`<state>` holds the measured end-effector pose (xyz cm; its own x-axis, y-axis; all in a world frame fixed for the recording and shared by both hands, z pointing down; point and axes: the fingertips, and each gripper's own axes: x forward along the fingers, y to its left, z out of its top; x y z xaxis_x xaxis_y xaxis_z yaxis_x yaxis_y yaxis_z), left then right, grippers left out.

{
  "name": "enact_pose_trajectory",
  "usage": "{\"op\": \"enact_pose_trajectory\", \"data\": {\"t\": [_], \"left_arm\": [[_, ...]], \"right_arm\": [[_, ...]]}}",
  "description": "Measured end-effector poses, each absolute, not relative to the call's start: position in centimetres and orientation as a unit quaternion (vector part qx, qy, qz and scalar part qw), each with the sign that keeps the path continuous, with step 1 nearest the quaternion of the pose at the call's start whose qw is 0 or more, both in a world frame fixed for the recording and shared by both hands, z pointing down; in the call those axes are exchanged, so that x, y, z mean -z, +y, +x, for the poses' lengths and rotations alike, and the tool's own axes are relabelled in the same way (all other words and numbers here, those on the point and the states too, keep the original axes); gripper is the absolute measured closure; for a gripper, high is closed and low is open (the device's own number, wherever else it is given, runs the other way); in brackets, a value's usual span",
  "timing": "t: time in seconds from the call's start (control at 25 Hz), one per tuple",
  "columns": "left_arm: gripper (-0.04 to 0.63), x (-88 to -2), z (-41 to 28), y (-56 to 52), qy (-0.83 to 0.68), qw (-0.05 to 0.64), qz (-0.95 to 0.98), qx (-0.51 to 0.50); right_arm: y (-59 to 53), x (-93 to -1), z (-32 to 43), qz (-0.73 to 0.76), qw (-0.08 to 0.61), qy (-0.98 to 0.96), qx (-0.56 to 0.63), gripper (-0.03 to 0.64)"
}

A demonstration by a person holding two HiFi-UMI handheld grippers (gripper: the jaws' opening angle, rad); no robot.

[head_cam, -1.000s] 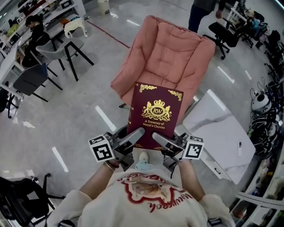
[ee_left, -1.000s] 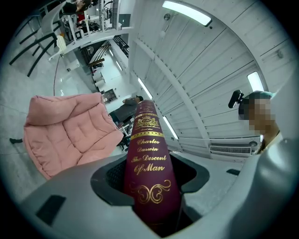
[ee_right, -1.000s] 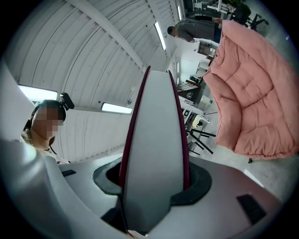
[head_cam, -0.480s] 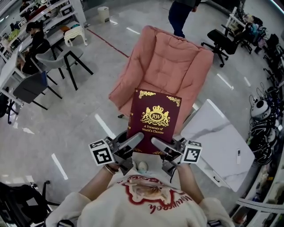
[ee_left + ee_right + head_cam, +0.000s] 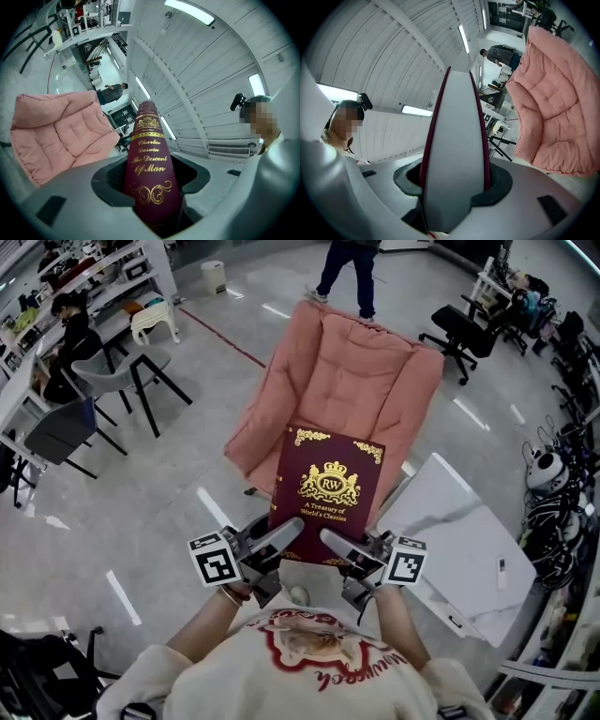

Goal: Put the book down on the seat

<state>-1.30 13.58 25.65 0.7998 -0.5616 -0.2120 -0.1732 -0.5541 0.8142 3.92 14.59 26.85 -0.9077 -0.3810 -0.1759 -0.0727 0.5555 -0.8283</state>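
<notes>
**book held in both grippers, short of the pink armchair**

the maroon book (image 5: 328,488) is up in the air, in front of the person's chest, with its gold-printed front cover facing the head camera. it is not on the seat. in the head view its far edge overlaps the near edge of the pink armchair (image 5: 361,367), which stands just beyond it on the grey floor (image 5: 141,493).

the left gripper (image 5: 286,532) is clamped on the book's near left corner. its own view shows the gold-lettered spine (image 5: 149,164) wedged between the two jaws and running away from the camera. the right gripper (image 5: 336,545) is clamped on the near right corner. its view shows the pale page edge (image 5: 454,154), framed by the two maroon covers, filling the gap between the jaws. the marker cubes sit outboard of the hands, one on the left (image 5: 214,557) and one on the right (image 5: 406,562).

a white marble-look table (image 5: 469,540) stands to the right of the book, just beside the armchair's near right corner. far off, a standing person (image 5: 349,263) is behind the armchair, and black office chairs (image 5: 459,324) stand at the far right. a seated person (image 5: 70,320) is at the desks on the far left.
</notes>
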Motion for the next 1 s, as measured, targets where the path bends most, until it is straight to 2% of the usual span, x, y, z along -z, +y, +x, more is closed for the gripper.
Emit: {"op": "enact_pose_trajectory", "data": {"t": [0.6, 1.0], "left_arm": [[0.360, -27.6, -2.0, 10.1, -0.221, 0.429, 0.845, 0.231], [0.360, -27.5, -3.3, -1.1, -0.196, 0.439, 0.849, 0.222]], "right_arm": [[11.1, -28.9, 3.3, -0.131, 0.171, 0.860, 0.463, 0.394], [0.2, -28.6, 1.9, -0.156, 0.179, 0.856, 0.459, 0.394]]}}
